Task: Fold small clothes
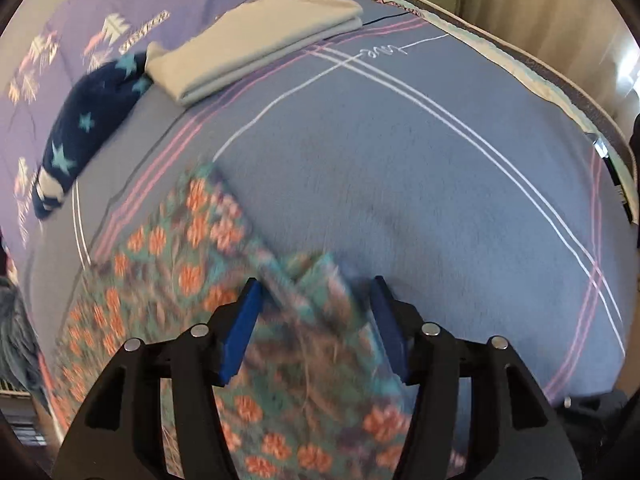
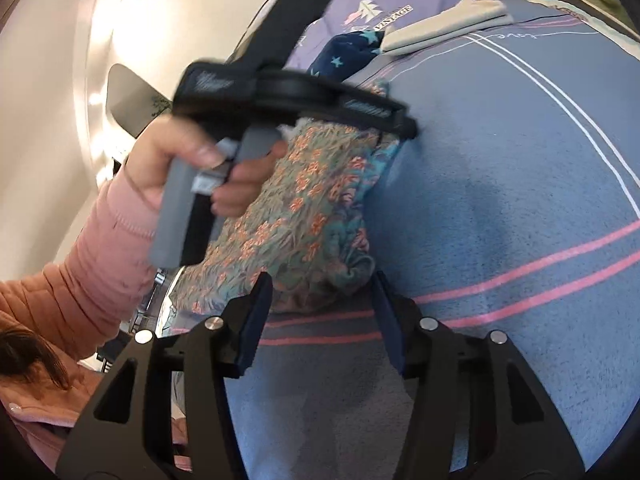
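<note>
A teal garment with orange flowers [image 1: 188, 280] lies on the blue bedspread [image 1: 400, 168], blurred by motion. My left gripper [image 1: 316, 292] is open, its blue pads either side of a raised fold of the garment. In the right wrist view the garment [image 2: 296, 216] is bunched and lifted under the left gripper's body [image 2: 288, 92], held by a hand in a pink sleeve. My right gripper [image 2: 322, 284] is open, with the garment's lower edge between its pads, just above the bedspread [image 2: 500, 200].
A folded beige cloth [image 1: 256, 44] and a dark blue star-patterned garment [image 1: 88, 120] lie at the far side of the bed, also in the right wrist view [image 2: 440, 28]. A purple patterned quilt [image 1: 80, 20] lies beyond. The bed edge [image 1: 580, 92] runs on the right.
</note>
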The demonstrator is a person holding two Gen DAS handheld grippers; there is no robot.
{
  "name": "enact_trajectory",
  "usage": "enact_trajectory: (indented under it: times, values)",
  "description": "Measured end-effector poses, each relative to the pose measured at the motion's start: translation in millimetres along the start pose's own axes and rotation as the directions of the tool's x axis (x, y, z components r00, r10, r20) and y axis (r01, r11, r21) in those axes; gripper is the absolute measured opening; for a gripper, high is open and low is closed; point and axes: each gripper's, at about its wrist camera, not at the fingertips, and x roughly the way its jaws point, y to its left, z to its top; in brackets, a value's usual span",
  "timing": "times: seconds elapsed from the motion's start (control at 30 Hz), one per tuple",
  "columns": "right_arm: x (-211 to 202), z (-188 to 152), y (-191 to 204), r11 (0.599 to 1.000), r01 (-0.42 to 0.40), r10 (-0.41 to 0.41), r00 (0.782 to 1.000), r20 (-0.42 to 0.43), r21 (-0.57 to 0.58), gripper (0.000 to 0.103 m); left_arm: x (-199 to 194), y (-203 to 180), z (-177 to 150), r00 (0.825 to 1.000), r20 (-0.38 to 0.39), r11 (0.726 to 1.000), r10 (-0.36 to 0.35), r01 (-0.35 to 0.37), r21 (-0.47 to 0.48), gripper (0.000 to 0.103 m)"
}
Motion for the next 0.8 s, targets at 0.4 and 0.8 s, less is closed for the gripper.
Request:
enact_trajectory:
  times: [0.4,0.8]
  values:
    - [2.1,28.7,10.5,0.969,0.046,-0.043,0.999,0.018,-0.241,0.037,-24.3,40.6,6.7,0.997,0.073,0.996,-0.029,0.036,-0.088,0.004]
    - [-48.1,17.0,15.2,0.944,-0.004,-0.003,1.000,-0.021,-0.329,0.000,-33.0,30.8,5.7,0.989,0.132,0.996,-0.065,0.072,-0.051,0.004]
